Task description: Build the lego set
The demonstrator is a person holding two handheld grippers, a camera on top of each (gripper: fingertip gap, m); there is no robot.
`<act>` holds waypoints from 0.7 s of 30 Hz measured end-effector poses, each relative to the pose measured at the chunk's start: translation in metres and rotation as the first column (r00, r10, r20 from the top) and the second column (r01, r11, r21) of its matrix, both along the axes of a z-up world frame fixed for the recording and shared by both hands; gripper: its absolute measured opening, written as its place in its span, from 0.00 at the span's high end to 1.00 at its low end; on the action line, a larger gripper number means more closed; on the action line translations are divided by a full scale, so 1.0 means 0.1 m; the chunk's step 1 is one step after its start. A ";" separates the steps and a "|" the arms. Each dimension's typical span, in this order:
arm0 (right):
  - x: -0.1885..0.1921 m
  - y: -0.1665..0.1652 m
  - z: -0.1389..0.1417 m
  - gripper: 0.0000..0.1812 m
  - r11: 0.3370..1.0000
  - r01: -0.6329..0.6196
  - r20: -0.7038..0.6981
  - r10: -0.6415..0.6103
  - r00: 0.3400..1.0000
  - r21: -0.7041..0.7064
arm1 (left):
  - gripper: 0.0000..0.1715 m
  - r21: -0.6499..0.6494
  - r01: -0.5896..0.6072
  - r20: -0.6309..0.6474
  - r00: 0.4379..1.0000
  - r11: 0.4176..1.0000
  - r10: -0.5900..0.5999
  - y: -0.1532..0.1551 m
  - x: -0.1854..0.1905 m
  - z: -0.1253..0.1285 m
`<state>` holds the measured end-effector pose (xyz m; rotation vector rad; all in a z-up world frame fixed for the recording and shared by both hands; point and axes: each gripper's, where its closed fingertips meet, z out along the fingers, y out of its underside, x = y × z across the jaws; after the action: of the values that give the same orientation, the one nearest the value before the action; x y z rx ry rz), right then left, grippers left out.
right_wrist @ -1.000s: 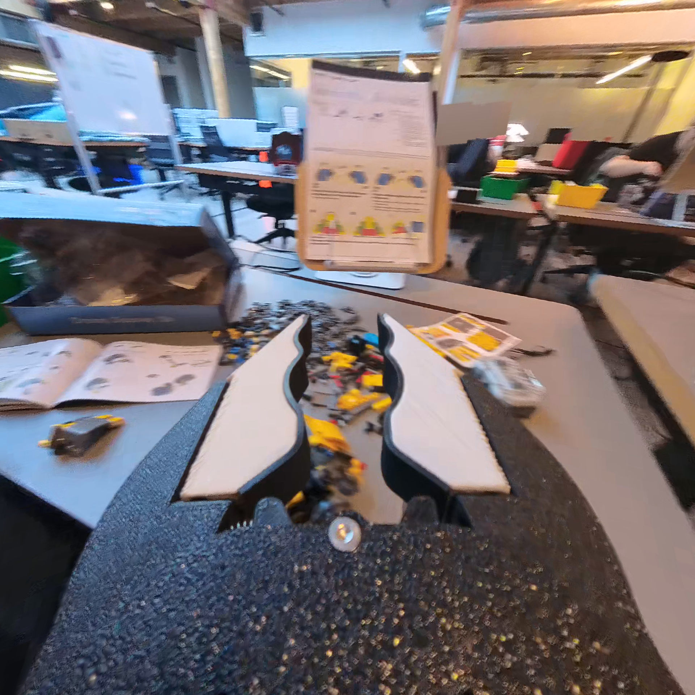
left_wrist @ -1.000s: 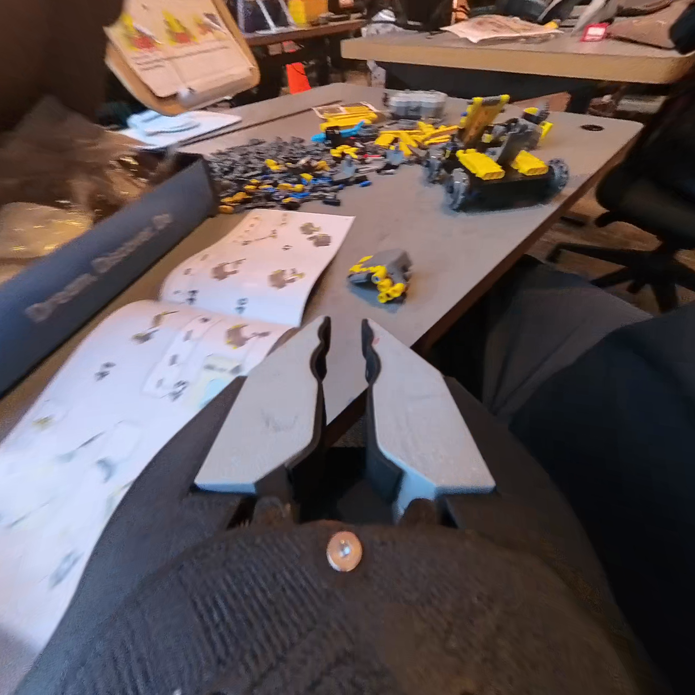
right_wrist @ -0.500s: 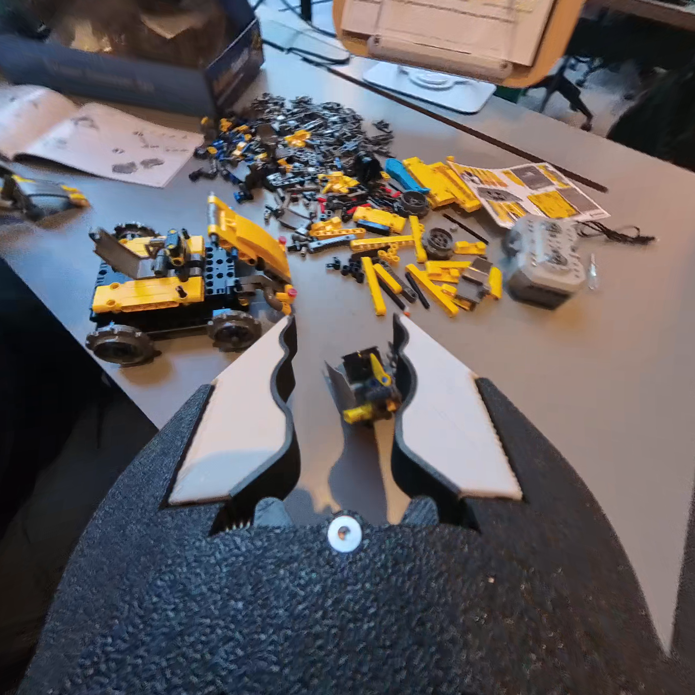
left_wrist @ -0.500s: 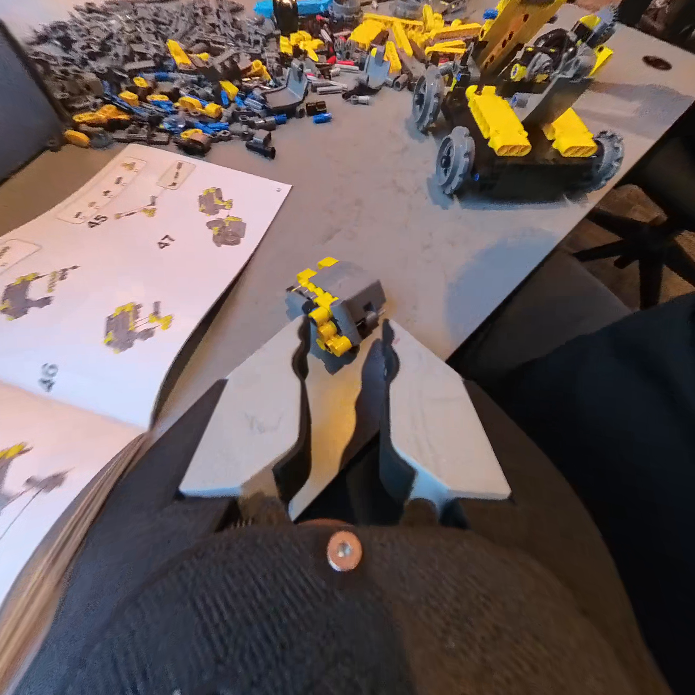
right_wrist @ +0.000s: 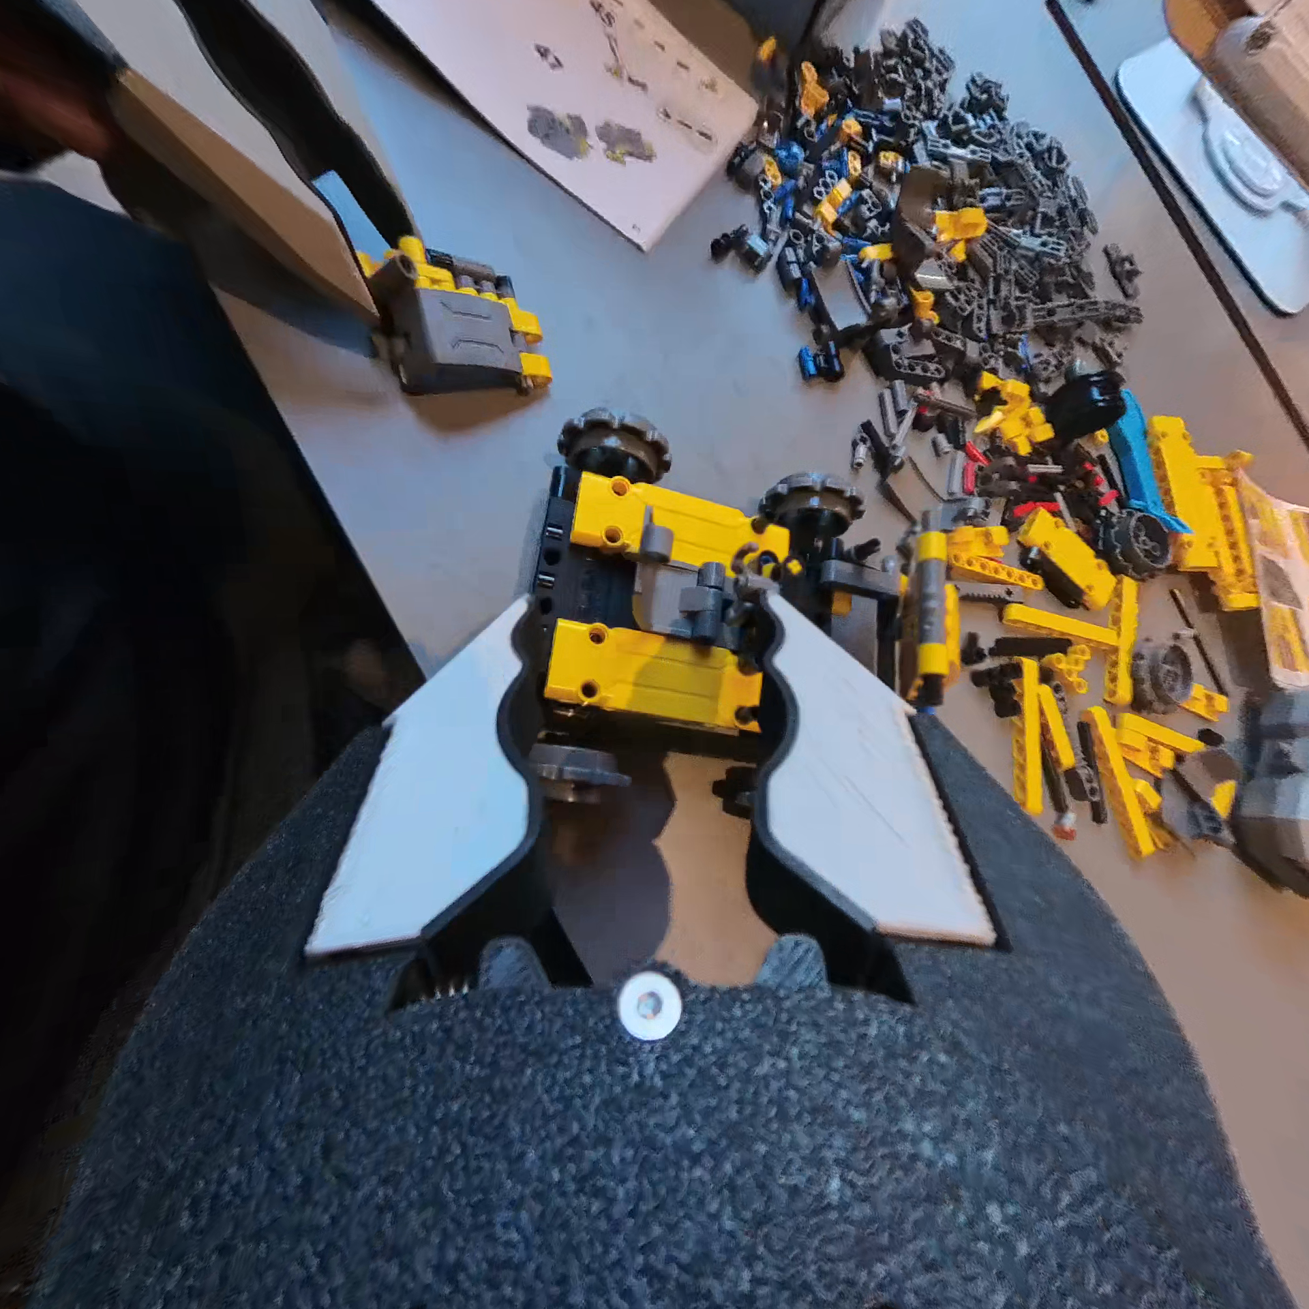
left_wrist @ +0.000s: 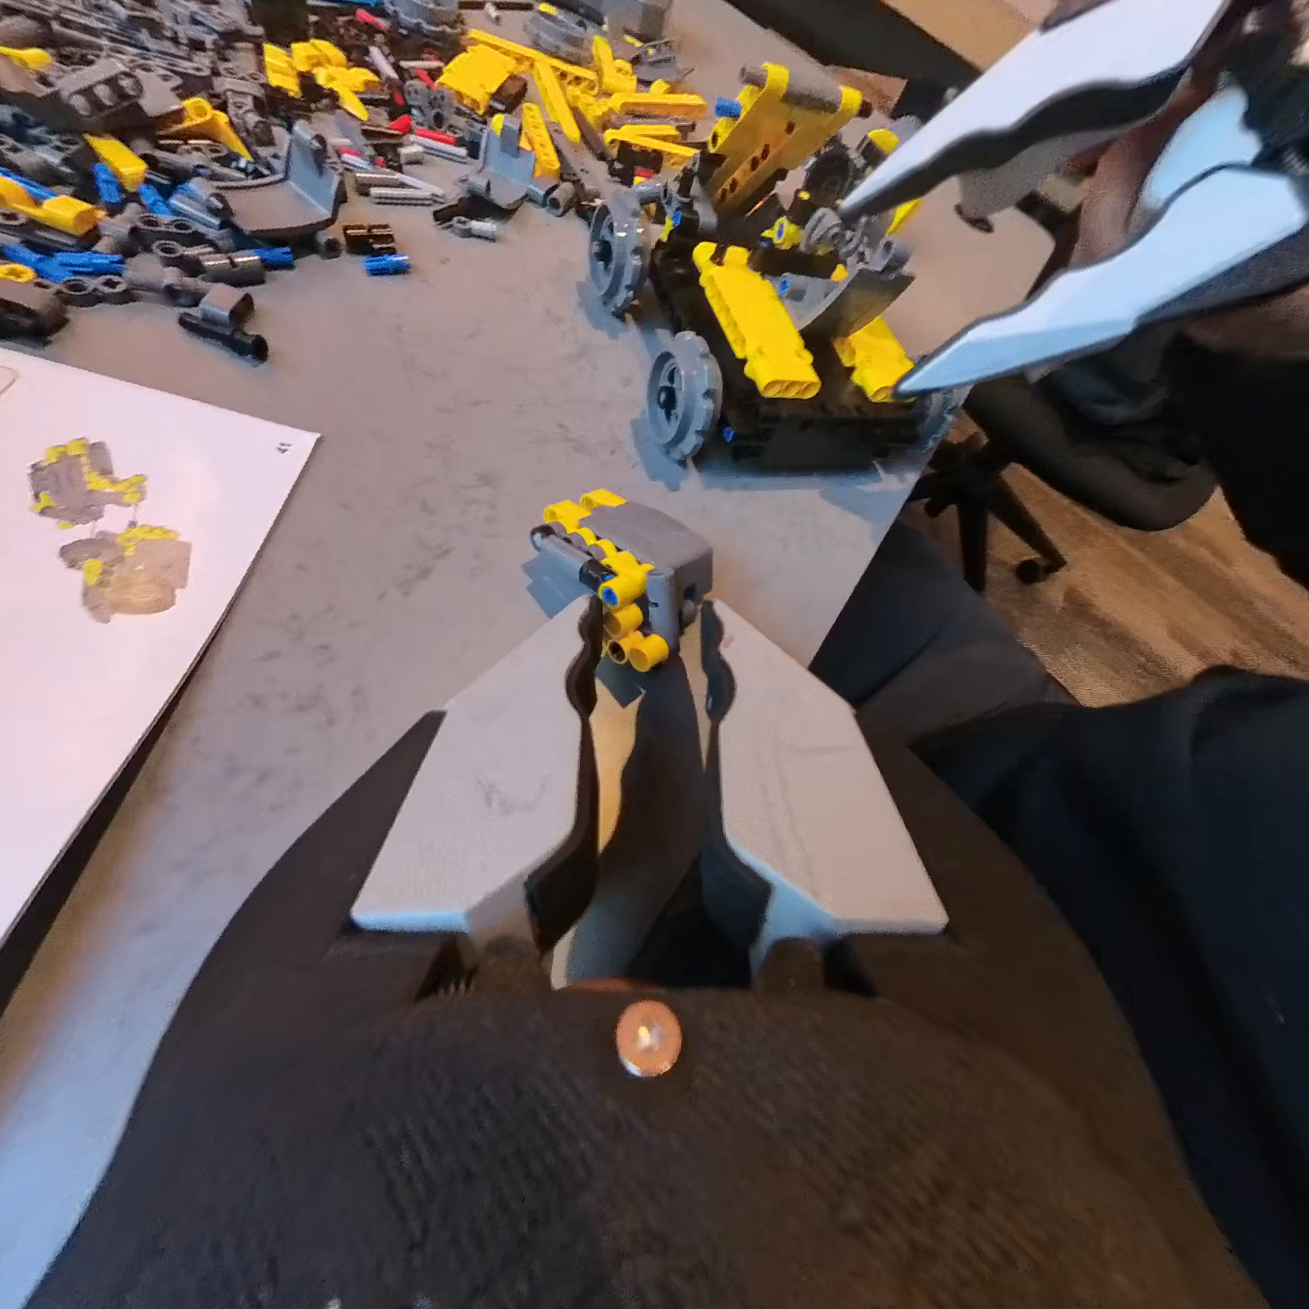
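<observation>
Reaching low over the near edge of the grey table [left_wrist: 425,397], the left gripper [left_wrist: 641,623] points forward with its two grey fingers on either side of a small grey and yellow brick assembly [left_wrist: 623,567]. The gap between the fingers is narrow and both tips seem to touch the sides of the piece, but whether they really press it, I cannot tell. The assembly rests on the table just beside the near edge.

The right gripper [right_wrist: 644,616] comes from above, tilted down, over a yellow and black wheeled brick vehicle [right_wrist: 666,602] that stands near the same edge. Its white fingers are spread wide, one on each side of the vehicle body, and the tips do not visibly touch it, so these tongs are open. In the left wrist view the same gripper shows at the upper right, hanging over the vehicle [left_wrist: 765,312].

The table surface is matt grey with light scuff marks. Beyond its edge there is a wooden floor [left_wrist: 1169,602] and the base of a black office chair [left_wrist: 992,510].

An open instruction booklet [left_wrist: 120,567] lies toward the left side of the table, well apart from the small assembly. Farther back a wide pile of loose bricks [right_wrist: 956,234], dark grey, blue and yellow, is spread out, and long yellow beams [right_wrist: 1062,708] lie just beside the vehicle. A white flat stand base [right_wrist: 1218,170] sits at the far edge. Dark clothing of the person fills the lower right of the left wrist view.
</observation>
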<state>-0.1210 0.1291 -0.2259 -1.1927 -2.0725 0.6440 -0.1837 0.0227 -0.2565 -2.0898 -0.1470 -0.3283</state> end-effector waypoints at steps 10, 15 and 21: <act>-0.11 0.28 -0.04 0.70 0.969 0.150 -0.021 -0.149 0.989 0.195 | 0.89 0.023 0.030 -0.005 1.000 0.999 -0.030 0.04 0.07 0.01; -0.05 0.09 0.33 0.73 0.987 0.161 -0.166 -0.162 0.973 -0.025 | 0.89 0.170 0.096 -0.046 0.995 0.981 -0.089 -0.01 0.18 0.26; 0.06 -0.78 0.43 0.74 0.680 -0.051 -0.074 -0.004 0.997 -0.731 | 0.89 0.428 0.216 -0.202 0.969 0.878 -0.139 -0.04 0.42 0.78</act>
<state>-0.1152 0.0507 -0.1833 -1.5268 -1.7919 1.6205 -0.1413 0.0183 -0.1788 -1.6615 0.2085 -0.2666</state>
